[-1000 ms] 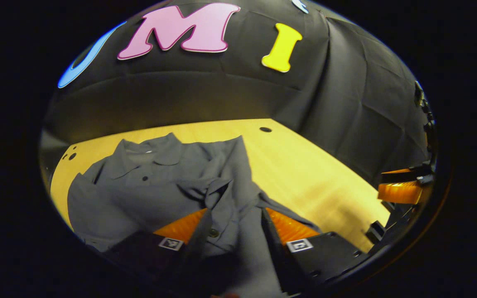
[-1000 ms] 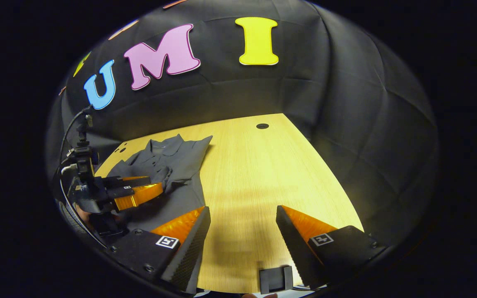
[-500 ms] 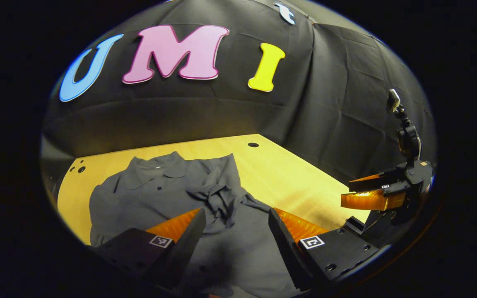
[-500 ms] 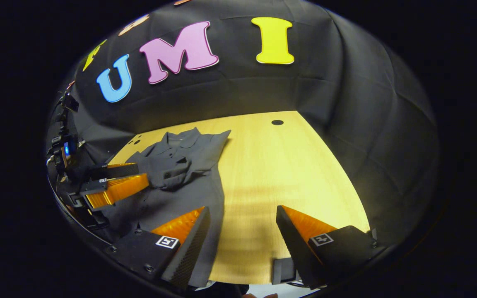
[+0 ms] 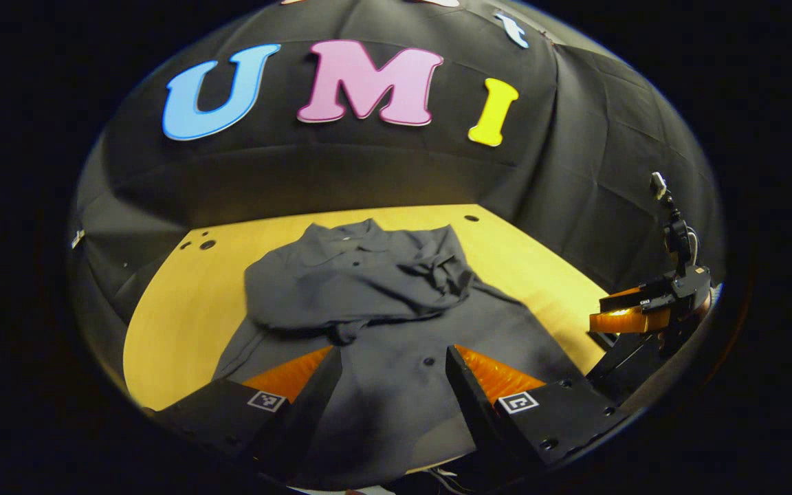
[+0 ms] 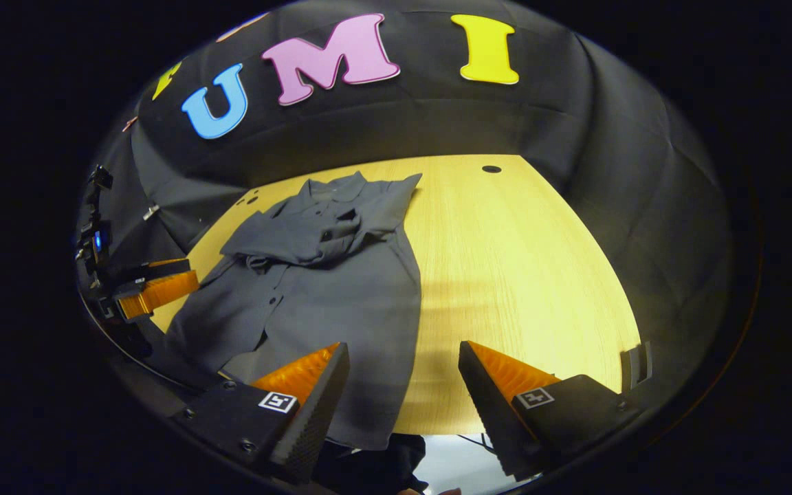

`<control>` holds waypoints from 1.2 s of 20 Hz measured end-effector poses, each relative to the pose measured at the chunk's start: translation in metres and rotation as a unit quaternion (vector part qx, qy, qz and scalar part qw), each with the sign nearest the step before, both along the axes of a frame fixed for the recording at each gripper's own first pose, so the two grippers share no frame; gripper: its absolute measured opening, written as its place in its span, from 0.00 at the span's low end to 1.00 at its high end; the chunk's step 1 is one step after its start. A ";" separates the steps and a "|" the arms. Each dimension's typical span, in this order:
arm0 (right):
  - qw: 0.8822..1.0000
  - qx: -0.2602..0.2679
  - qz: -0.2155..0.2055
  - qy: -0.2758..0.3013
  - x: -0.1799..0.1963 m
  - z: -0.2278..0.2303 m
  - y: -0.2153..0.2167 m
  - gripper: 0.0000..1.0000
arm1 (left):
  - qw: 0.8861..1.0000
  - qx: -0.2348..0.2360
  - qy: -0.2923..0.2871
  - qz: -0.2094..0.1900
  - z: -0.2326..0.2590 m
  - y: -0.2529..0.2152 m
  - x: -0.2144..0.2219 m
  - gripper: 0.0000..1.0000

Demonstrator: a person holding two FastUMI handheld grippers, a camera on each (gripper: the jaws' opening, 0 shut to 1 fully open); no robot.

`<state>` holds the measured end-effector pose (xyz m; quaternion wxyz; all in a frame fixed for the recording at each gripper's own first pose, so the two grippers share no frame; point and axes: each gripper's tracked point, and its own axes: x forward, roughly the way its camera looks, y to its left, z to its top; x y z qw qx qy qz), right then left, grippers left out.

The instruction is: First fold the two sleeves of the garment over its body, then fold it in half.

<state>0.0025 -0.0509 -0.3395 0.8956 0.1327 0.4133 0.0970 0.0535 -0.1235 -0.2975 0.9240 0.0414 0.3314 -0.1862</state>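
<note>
A dark grey button shirt [image 5: 368, 282] lies flat on the wooden table [image 5: 183, 302], collar toward the far wall. Both sleeves are folded in over the chest, and the cuff of one lies bunched [image 5: 445, 269]. In the left gripper view my left gripper [image 5: 393, 354] hovers open above the shirt's lower half, with nothing between its fingers. In the right gripper view the shirt [image 6: 327, 275] lies left of centre. My right gripper [image 6: 403, 347] is open over the hem's right corner at the near table edge. Each gripper also appears in the other's view: right gripper [image 5: 609, 317], left gripper [image 6: 176, 283].
Bare wood [image 6: 506, 261] stretches to the right of the shirt. A cable hole [image 6: 491, 168] sits near the far right corner, and small holes [image 5: 200, 244] near the far left. Black cloth walls close in the table's back and sides. The near table edge runs just under both grippers.
My left gripper let go of the sleeve it held over the shirt and drew back toward the hem. The sleeve now rests on the chest. My right gripper pulled back too, staying open.
</note>
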 end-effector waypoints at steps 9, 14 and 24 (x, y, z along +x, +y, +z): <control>0.999 -0.010 -0.006 0.044 -0.034 -0.020 0.028 0.99 | 0.992 0.064 0.070 0.083 -0.037 0.136 -0.058 0.96; 0.997 -0.019 -0.021 0.075 -0.053 -0.037 0.024 0.99 | 0.983 0.084 0.110 0.119 -0.065 0.181 -0.081 0.96; 0.994 -0.039 0.013 0.106 -0.056 -0.080 0.059 0.99 | 0.968 0.083 0.191 0.139 -0.110 0.183 -0.082 0.96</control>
